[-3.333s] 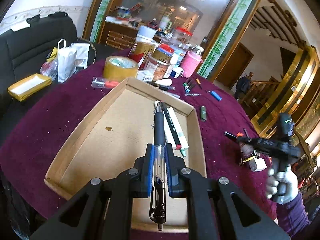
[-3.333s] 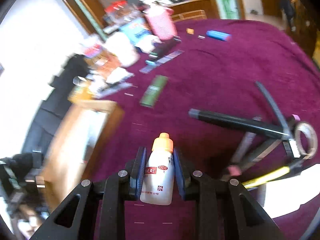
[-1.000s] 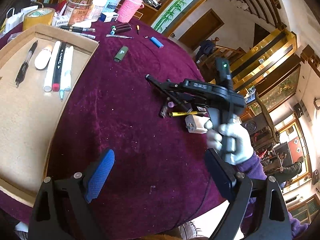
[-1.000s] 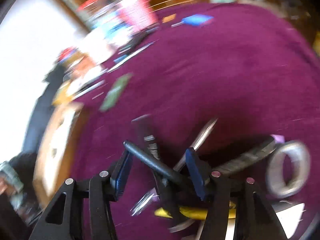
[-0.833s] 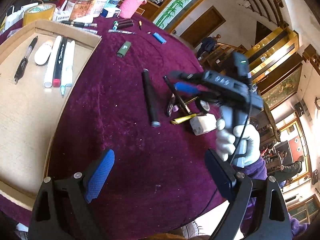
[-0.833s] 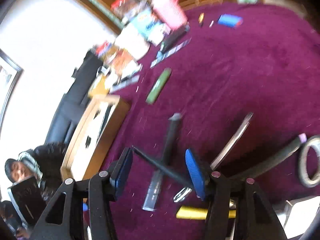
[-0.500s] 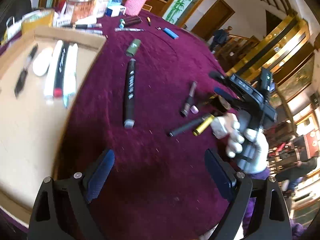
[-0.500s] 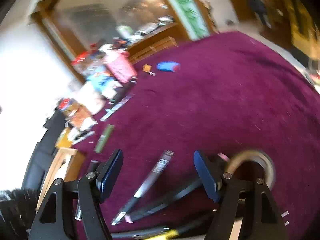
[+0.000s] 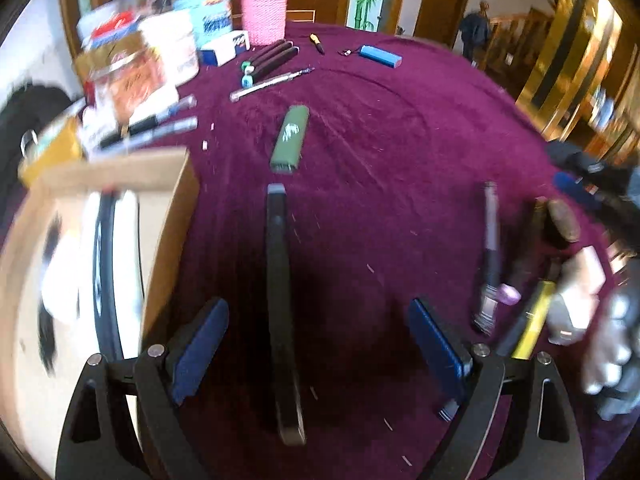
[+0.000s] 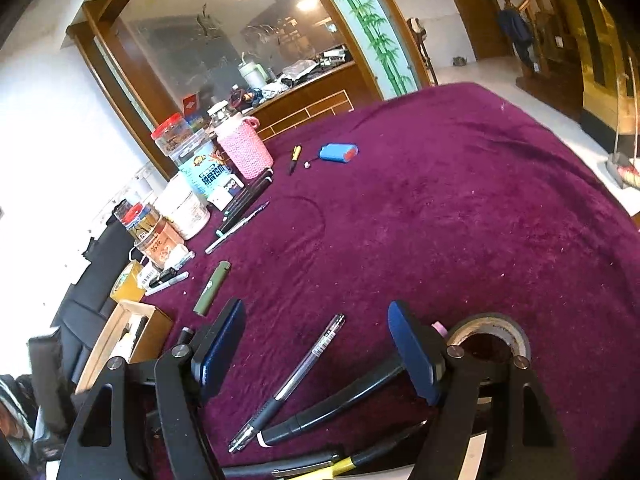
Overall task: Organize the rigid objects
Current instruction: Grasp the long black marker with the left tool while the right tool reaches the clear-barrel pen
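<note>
A long black marker [image 9: 278, 280] lies on the purple cloth, pointing away from me. My left gripper [image 9: 318, 344] hangs over its near half with a blue pad on either side. The jaws are closing and neither pad touches the marker. My right gripper [image 10: 316, 352] is open and holds nothing. Under it lie a clear gel pen [image 10: 296, 376] and a thicker black pen [image 10: 332, 404]. The cardboard tray [image 9: 168, 208] on the left holds several pens and a white bottle, all blurred.
A green case [image 9: 290, 138] lies beyond the marker. A dark tape roll [image 10: 488, 332] sits right of the right gripper. Jars, a pink knit-covered cup [image 10: 244, 152], a blue box [image 10: 338, 153] and more pens line the far side. A gloved hand [image 9: 608, 344] is at the right.
The right gripper let the black marker down on the cloth, opened wider and tipped up. The left gripper swung right from the tray and dropped over the marker.
</note>
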### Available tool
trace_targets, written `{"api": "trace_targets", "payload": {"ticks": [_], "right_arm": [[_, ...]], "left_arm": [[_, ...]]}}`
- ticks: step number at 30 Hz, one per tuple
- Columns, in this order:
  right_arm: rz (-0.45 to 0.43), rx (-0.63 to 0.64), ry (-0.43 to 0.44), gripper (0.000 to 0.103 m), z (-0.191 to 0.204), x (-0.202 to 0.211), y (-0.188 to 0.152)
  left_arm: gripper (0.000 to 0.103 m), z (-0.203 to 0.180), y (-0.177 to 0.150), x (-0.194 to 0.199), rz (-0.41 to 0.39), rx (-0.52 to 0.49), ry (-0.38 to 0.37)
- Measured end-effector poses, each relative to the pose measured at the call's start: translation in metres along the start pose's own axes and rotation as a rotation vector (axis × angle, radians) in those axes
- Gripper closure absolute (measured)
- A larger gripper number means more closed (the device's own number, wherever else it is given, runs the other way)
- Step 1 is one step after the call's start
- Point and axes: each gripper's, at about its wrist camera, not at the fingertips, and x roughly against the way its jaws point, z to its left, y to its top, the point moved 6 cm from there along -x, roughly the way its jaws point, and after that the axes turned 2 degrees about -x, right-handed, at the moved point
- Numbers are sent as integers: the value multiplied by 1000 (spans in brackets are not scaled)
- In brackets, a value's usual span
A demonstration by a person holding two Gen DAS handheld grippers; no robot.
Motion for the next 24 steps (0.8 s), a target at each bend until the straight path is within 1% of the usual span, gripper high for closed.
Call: {"api": "trace_targets", "payload": {"ticks": [1, 2, 3, 4, 5, 7, 8, 9, 12, 13, 18, 24], "right_arm": [[-6, 6, -7, 25, 0, 1, 1], [-9, 9, -12, 25, 1, 0, 1], [-10, 10, -17, 25, 1, 0, 1], [-9, 10, -19, 25, 0, 0, 1], [-6, 8, -22, 25, -1, -1, 2], [-3, 5, -27, 23, -2, -3, 1], [-2, 5, -32, 21, -2, -4, 1], [-1, 3, -40, 20, -4, -5, 1], [2, -8, -49, 20, -8, -7, 1], [3, -10, -51, 20, -9, -7, 1], [26, -31, -65, 20, -16, -14, -2], [46, -29, -73, 20, -19, -19, -7]], "left_arm": [[37, 0, 0, -3, -2, -21, 36], [38, 1, 1, -4, -5, -36, 73], [51, 2, 1, -2, -24, -44, 81], [90, 1, 0, 0, -27, -50, 65], [87, 0, -1, 1, -24, -40, 13], [89, 2, -3, 7, -46, -36, 25], [89, 1, -4, 10, -61, -41, 16], [89, 0, -7, 16, -74, -44, -10], [88, -3, -13, 28, -90, -30, -52], [88, -4, -15, 35, -101, -19, -77], [88, -4, -27, 78, -171, 40, -171], [88, 1, -37, 109, -218, 38, -191]]}}
